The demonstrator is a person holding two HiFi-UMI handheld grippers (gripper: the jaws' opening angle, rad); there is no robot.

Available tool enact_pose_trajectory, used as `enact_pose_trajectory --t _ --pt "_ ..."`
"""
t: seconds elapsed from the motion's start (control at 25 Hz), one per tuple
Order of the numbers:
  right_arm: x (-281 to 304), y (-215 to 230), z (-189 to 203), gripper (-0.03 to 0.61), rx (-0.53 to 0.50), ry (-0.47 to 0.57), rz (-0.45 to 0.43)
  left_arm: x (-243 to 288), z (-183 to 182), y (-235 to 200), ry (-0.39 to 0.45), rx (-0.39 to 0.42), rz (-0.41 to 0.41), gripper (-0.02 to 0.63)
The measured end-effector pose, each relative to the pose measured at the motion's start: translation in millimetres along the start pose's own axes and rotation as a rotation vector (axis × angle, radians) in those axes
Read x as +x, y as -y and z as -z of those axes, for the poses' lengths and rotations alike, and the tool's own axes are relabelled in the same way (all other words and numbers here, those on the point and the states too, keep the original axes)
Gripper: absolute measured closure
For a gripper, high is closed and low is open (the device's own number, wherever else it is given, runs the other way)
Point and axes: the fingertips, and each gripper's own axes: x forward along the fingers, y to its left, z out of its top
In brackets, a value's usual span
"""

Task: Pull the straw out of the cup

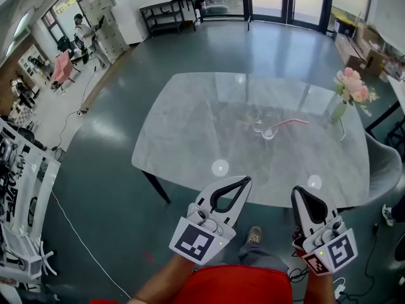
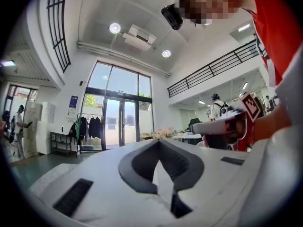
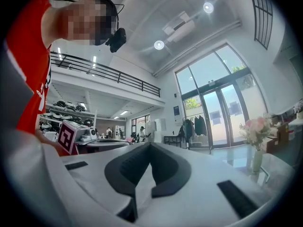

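In the head view a clear cup (image 1: 267, 130) stands on the grey marble table (image 1: 190, 132), right of its middle. A pink straw (image 1: 290, 123) leans out of the cup toward the right. My left gripper (image 1: 245, 180) is held level just short of the table's near edge, its jaws shut with nothing between them. My right gripper (image 1: 296, 191) is beside it, also shut and empty. Both are well short of the cup. Each gripper view shows closed jaws, the left gripper (image 2: 158, 141) and the right gripper (image 3: 149, 144); the cup is hidden in both.
A vase of pink flowers (image 1: 350, 90) stands at the table's far right and shows in the right gripper view (image 3: 256, 132). A chair (image 1: 383, 170) is at the table's right side. Boxes (image 1: 364, 54) lie by the right wall. A person (image 1: 85, 37) stands far left.
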Motion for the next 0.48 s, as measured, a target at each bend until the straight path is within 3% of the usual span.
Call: enact_pose_trajectory --t 0.48 --pt "47.0 106.0 3.4 0.571 0.016 -0.010 -0.052 122.7 21.2 -38.2 -0.054 0.037 -0.040 0.601"
